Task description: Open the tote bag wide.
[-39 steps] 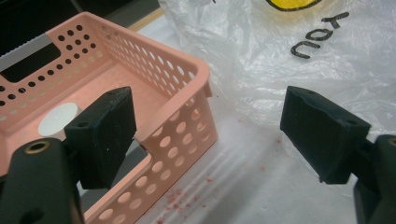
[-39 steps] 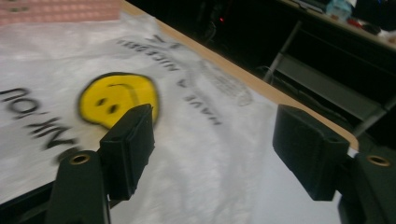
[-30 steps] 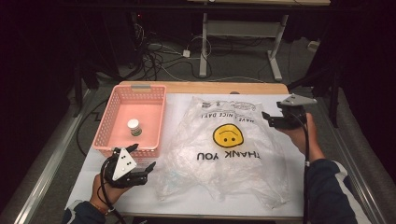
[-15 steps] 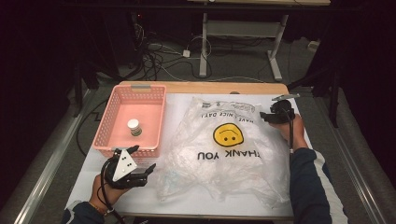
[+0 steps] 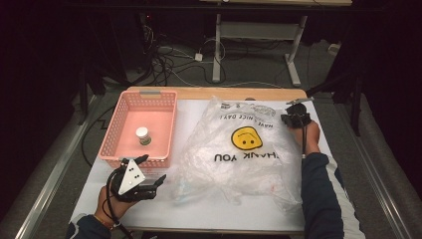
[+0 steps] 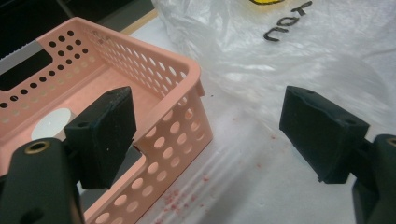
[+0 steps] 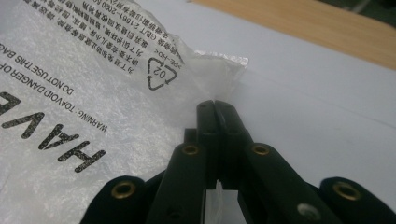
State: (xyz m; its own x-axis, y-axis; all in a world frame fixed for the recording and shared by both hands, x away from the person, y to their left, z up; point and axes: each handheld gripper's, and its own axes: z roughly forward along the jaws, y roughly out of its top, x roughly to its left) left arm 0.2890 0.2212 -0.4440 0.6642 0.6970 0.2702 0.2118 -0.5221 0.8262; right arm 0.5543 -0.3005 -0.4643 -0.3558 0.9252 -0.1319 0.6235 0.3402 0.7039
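On the white table cover [image 5: 318, 119], a large clear plastic bag [image 5: 239, 154] lies flat and crumpled, printed with a yellow smiley and the words THANK YOU. It occupies the centre and right of the work surface. A pink perforated basket [image 5: 119, 119] stands just beside the bag, at the left, and holds one small white-capped jar [image 5: 143, 135].

Step in hand, as judged: securing the bag at its far right corner, probably to lift or open it. The right gripper [image 5: 295, 118] sits at that corner. In the right gripper view its jaws stand pressed together, and clear film appears between them lower down; the grip is taken on the bag's edge [image 7: 219, 70], near the recycling mark.

The left gripper [image 5: 149, 172] rests near the front left of the table, at the basket's near corner and close to the bag's lower left edge. Its jaws stand wide apart and hold nothing; in the left gripper view one pad [image 6: 105, 135] lies in front of the basket wall.

Next move, as judged: it calls for the left gripper to close on the near edge of the film while the right keeps tension.

Small reddish specks [image 6: 187, 196] lie on the cover beside the basket. Beyond the wooden table edge [image 5: 214, 93] the room is dark, with cables [image 5: 169, 64] on the floor and a metal frame leg [image 5: 217, 50].
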